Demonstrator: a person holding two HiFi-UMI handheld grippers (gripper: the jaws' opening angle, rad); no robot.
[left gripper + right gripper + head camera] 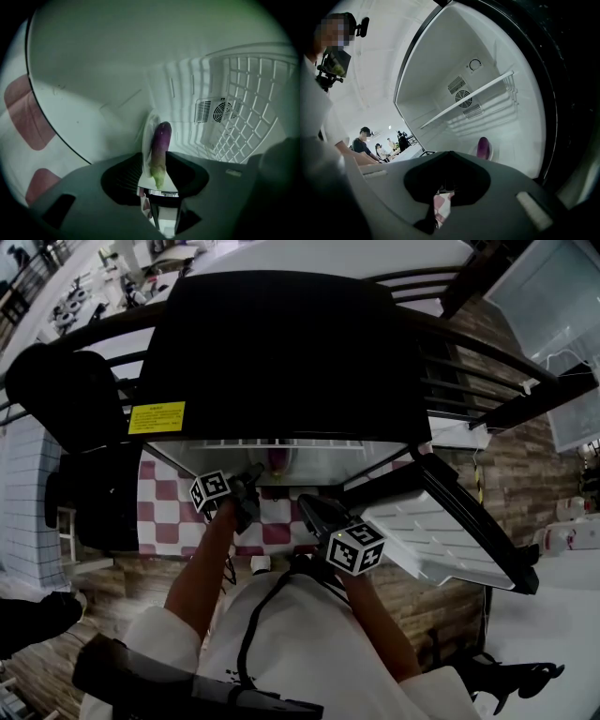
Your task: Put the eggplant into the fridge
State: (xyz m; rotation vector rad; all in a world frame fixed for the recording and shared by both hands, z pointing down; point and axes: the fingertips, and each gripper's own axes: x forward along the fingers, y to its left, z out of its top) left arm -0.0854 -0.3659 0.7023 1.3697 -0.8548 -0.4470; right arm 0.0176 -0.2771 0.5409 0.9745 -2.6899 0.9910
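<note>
A purple eggplant (160,150) with a green stem end lies on a small white dish (149,140) on the floor of the open fridge (281,352). In the right gripper view the eggplant (483,146) shows low at the back right of the white interior. My left gripper (159,190) points straight at it from just in front, jaws open, with no pad pressing on it. From above, the left gripper (246,488) is at the fridge mouth. My right gripper (314,512) hovers beside it outside the opening, shut and empty.
The fridge door (450,531) hangs open to the right. A wire shelf (464,101) crosses the interior above the eggplant, with a fan vent (218,110) on the back wall. Red and white checkered floor (164,512) lies below. People (363,140) stand far behind.
</note>
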